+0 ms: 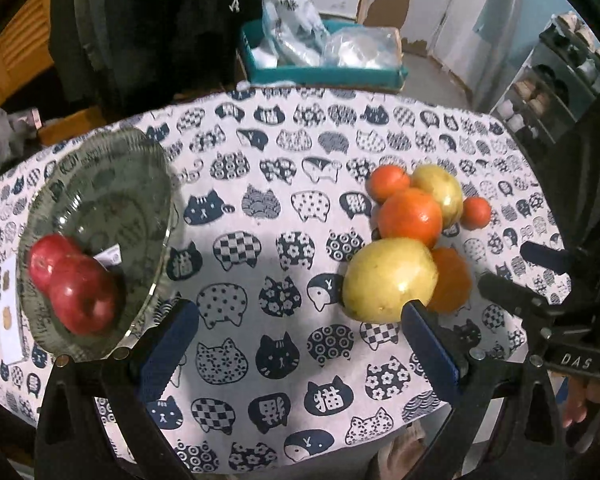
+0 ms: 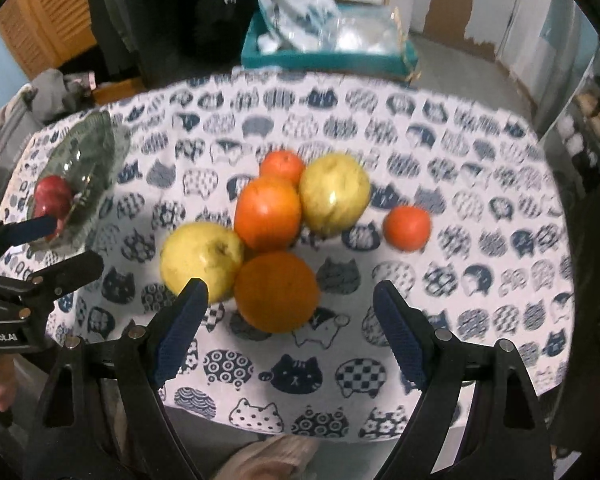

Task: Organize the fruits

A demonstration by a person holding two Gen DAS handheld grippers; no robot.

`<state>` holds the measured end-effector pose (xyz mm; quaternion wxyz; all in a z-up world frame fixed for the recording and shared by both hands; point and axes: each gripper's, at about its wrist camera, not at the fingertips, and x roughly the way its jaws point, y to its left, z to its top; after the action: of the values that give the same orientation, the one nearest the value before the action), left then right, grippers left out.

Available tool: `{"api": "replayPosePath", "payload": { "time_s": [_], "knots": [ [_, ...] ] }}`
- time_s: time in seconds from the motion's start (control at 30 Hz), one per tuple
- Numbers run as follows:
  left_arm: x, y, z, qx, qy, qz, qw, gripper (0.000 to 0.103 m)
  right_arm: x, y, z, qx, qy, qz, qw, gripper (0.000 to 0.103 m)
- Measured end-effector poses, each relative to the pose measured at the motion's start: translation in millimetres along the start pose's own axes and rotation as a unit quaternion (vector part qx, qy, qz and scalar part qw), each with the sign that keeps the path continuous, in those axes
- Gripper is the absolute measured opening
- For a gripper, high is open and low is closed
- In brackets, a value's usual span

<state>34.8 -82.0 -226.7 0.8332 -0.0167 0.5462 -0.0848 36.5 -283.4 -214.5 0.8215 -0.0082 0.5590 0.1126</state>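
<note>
Both grippers point steeply down over a table with a cat-print tablecloth [image 1: 284,208]. Left gripper [image 1: 300,340]: jaws spread wide, nothing between the blue pads, only cloth shows in the gap. Right gripper [image 2: 292,332]: also wide open and holding nothing; the near orange [image 2: 277,292] sits just past its fingertips, closer to the left pad, with no contact visible. Glass plate [image 1: 100,184] sits at 9 o'clock in the left wrist view and carries two red apples [image 1: 74,280], touching each other, on the plate's near-left part. The plate's near rim lies just beside the left gripper's left finger [image 1: 168,352]. The loose fruit cluster is at 3 o'clock in the left view and dead centre in the right view. It has two yellow-green apples: the near one [image 2: 200,260] at 9 o'clock of the cluster, the far one [image 2: 334,194] at 1 o'clock. The large orange [image 2: 267,214] sits between them and touches both. A small tangerine [image 2: 282,166] is at 12 o'clock, tucked behind the large orange. Another small tangerine [image 2: 407,227] sits alone at 3 o'clock, apart from the rest. In the left view the near yellow-green apple sits just above that gripper's right fingertip; can't tell whether they touch. A teal tray [image 1: 324,72] with clear plastic bags stands beyond the table's far edge at 12 o'clock. The right wrist view is motion-blurred.
</note>
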Motion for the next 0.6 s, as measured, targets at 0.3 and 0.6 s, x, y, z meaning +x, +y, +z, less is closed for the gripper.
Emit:
{"api": "replayPosePath", "payload": {
  "time_s": [0.3, 0.6],
  "knots": [
    [14, 3, 1, 0.0, 0.015, 0.003, 0.9999, 0.102, 36, -1, -6, -0.001, 0.043, 0.017, 0.999, 0.085],
    [20, 1, 5, -0.002, 0.023, -0.011, 0.9997, 0.102, 51, -5, -2, -0.01, 0.058, 0.045, 0.997, 0.077]
  ]
}}
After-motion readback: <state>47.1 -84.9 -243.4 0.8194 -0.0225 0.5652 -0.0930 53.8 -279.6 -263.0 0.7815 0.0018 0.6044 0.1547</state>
